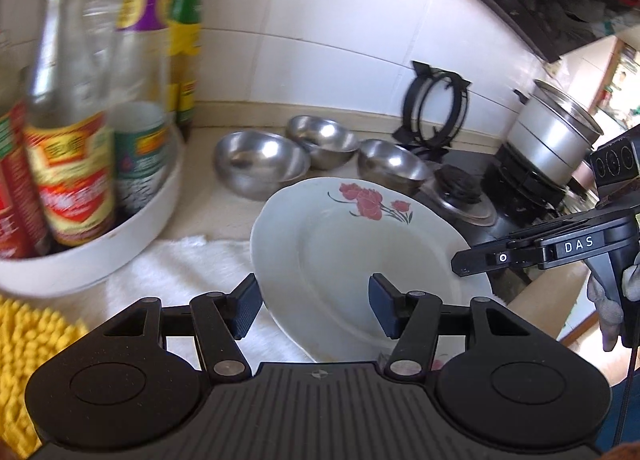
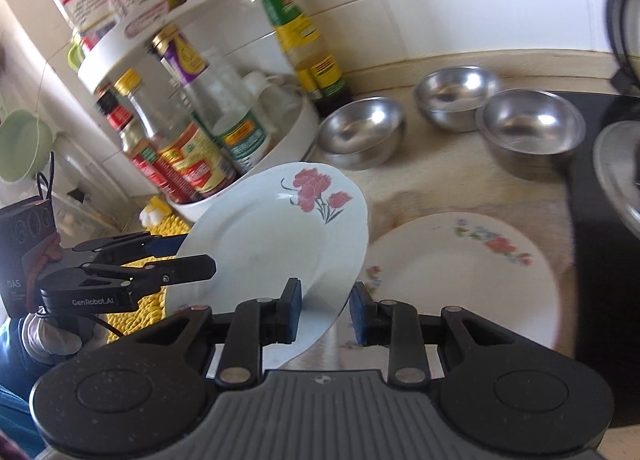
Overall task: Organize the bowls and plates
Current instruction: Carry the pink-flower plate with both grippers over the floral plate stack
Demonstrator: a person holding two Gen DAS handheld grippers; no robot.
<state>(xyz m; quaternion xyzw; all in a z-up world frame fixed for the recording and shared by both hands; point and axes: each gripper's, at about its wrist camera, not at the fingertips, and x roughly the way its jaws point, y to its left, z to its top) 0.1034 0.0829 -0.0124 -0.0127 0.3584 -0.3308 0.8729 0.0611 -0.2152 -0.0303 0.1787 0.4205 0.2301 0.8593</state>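
Note:
A white plate with red flowers (image 1: 340,252) (image 2: 272,244) hangs tilted above the counter. My right gripper (image 2: 326,312) (image 1: 460,260) is shut on its near rim, the edge wedged slantwise between the pads. My left gripper (image 1: 314,306) (image 2: 192,250) straddles the plate's opposite rim, open, with one finger behind and one across its face. A second plate with a coloured flower border (image 2: 460,280) lies flat on the counter to the right. Three steel bowls (image 1: 260,163) (image 1: 324,139) (image 1: 392,165) stand apart near the tiled wall, also visible in the right wrist view (image 2: 360,135) (image 2: 456,95) (image 2: 528,127).
A white two-tier turntable of sauce bottles (image 1: 80,179) (image 2: 192,147) stands close on the left. A yellow mat (image 1: 24,340) and a white towel (image 1: 180,272) lie below it. On the right is a black hob (image 2: 600,219) with a burner (image 1: 460,187) and a steel pot (image 1: 552,139).

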